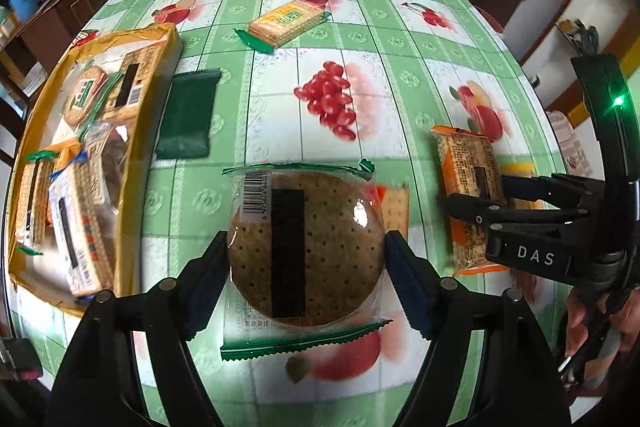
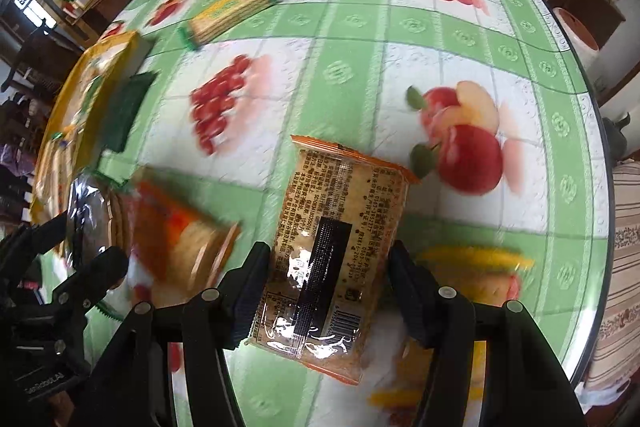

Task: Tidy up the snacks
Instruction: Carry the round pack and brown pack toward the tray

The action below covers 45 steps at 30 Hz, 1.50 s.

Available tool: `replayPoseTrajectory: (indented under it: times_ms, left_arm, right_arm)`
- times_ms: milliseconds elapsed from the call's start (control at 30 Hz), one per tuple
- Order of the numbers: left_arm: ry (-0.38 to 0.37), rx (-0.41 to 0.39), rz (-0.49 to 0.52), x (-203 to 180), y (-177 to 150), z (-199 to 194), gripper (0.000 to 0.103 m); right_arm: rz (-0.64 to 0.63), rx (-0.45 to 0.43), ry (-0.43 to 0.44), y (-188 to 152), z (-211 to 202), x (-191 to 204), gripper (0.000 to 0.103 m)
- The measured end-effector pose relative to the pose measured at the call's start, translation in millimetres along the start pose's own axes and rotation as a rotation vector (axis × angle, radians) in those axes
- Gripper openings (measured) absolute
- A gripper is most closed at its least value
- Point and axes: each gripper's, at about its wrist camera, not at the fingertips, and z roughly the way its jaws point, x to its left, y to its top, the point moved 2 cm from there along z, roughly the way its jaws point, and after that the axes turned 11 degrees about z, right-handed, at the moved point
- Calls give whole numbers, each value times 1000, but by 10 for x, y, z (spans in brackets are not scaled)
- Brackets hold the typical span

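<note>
Left gripper [image 1: 306,267] jaws clamp a round cracker pack [image 1: 304,247]; right gripper [image 2: 330,291], marked "DAS", clamps an orange-edged biscuit pack [image 2: 332,247].

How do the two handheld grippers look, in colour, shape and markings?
Both grippers are black, with two wedge-shaped fingers on linked bars joined by round silver pins. The left gripper has dark blue pads inside its fingers. The right gripper carries white letters "DAS" on its body and a curved black bracket with a small green light.

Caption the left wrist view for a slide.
Left hand-held gripper clamps a round cracker pack above the fruit-print tablecloth, beside the yellow box of snacks.
</note>
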Motion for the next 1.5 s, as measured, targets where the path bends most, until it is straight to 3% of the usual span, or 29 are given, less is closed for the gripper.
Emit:
replayPoseTrajectory:
  times_ms: [333, 633, 1233, 1500]
  left_arm:
    - [-26, -20, 15, 247, -374, -208, 75]
    - [-23, -71, -7, 571, -477, -429, 76]
    - [69, -128, -142, 1485, -451, -595, 76]
    - [141, -155, -248, 2159, -279, -694, 76]
  right_arm:
    - [-28, 36, 63, -605, -195, 281, 61]
    - [-14, 46, 127, -789, -291, 653, 61]
    - [-160, 0, 228, -420, -428, 1851, 61]
    - [-180, -41, 278, -90, -478, 2343, 61]
